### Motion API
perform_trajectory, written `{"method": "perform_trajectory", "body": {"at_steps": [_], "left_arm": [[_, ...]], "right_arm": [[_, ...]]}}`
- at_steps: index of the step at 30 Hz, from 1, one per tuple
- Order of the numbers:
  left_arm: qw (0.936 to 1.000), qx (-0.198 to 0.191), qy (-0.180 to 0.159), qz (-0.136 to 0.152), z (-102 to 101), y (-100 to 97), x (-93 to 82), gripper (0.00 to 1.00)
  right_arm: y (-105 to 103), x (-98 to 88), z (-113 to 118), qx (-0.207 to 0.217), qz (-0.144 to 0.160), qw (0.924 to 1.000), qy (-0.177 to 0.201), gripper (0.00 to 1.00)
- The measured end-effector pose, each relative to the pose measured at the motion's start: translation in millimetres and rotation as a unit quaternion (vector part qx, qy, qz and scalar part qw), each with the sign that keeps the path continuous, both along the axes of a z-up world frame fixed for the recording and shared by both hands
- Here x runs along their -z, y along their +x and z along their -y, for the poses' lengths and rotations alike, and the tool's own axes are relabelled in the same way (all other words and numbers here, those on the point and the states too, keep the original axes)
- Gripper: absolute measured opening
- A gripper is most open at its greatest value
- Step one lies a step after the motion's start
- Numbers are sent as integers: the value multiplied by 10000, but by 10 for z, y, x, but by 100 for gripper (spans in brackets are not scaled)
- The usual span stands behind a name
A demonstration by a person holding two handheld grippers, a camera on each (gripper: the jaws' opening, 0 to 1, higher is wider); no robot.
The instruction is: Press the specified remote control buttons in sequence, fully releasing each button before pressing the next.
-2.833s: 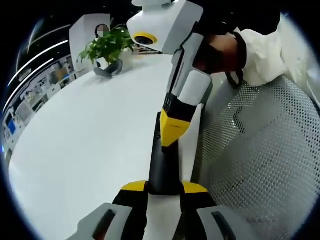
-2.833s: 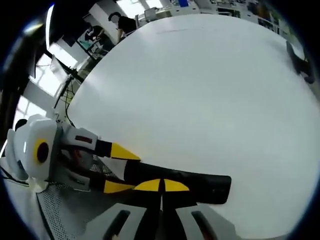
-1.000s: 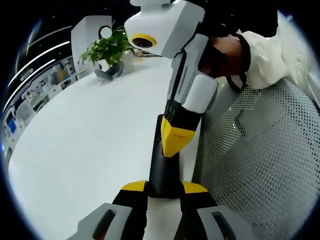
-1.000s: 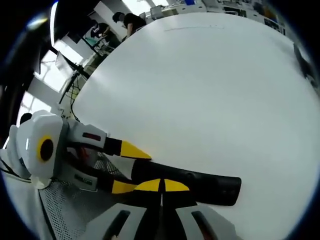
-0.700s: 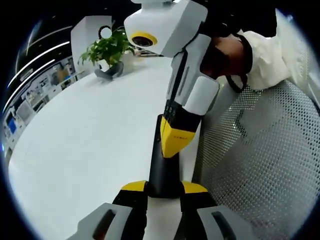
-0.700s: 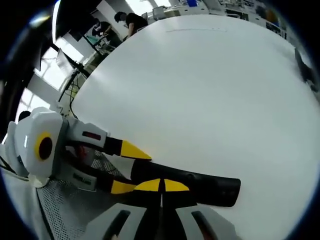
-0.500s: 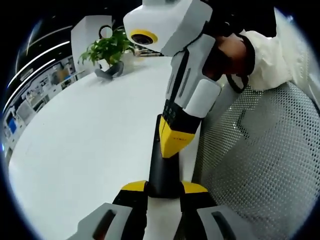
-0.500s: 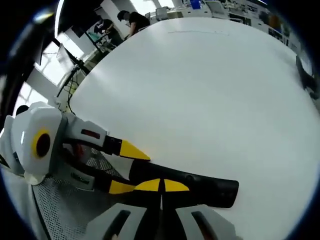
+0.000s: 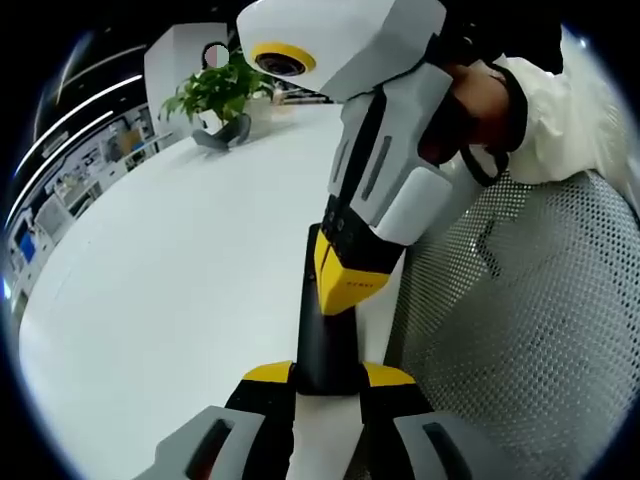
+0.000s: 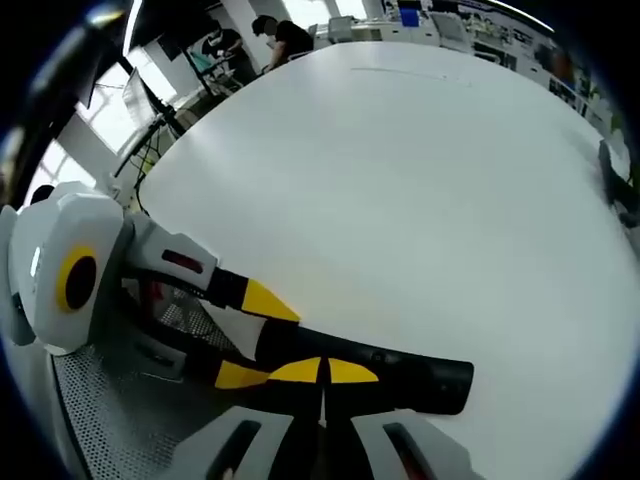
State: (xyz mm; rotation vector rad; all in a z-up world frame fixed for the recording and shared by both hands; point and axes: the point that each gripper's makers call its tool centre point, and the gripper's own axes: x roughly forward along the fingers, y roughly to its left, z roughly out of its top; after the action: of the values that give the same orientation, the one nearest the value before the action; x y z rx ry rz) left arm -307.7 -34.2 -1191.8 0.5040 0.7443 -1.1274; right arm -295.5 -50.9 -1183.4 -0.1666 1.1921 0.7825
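Your left gripper point(image 9: 328, 375) clamps the near end of the black remote point(image 9: 322, 335) above the white table point(image 9: 170, 260). Your right gripper point(image 10: 322, 372), jaws closed, presses its tips onto the remote's top face.

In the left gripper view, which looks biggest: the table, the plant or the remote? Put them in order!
1. Table, by far.
2. Remote, held in the left tongs.
3. Plant, but it sits far back, so it may only look smaller than the remote.
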Motion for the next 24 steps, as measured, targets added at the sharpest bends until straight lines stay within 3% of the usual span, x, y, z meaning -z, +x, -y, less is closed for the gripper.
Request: {"method": "perform_trajectory", "body": {"at_steps": [3,6,9,11,13,14,15,20,21,24], "left_arm": [[10000,30,12,-7,-5,1,6,24],[10000,42,69,10,-5,8,-2,24],[10000,36,80,-33,-8,13,0,24],[9999,53,91,-48,-16,19,6,24],[9998,105,133,-46,-24,28,12,24],[9998,130,142,-28,-25,35,11,24],[9998,152,151,-34,-30,40,12,24],[9995,237,191,-56,-56,65,14,23],[9994,268,207,-32,-60,73,14,23],[9990,361,248,2,-87,105,18,23]], "right_arm": [[7,-21,8,33,11,10000,5,0],[51,-120,-55,168,44,9991,376,0],[172,-313,-73,308,438,9957,756,0],[263,-495,6,393,877,9915,877,0],[338,-686,138,517,1375,9854,861,0],[383,-814,214,594,1758,9785,900,0],[397,-898,271,687,1955,9739,928,0],[410,-1215,568,1254,2584,9506,1173,0],[405,-1261,623,1404,2643,9457,1265,4],[386,-1291,752,1578,2765,9403,1202,15]]}}
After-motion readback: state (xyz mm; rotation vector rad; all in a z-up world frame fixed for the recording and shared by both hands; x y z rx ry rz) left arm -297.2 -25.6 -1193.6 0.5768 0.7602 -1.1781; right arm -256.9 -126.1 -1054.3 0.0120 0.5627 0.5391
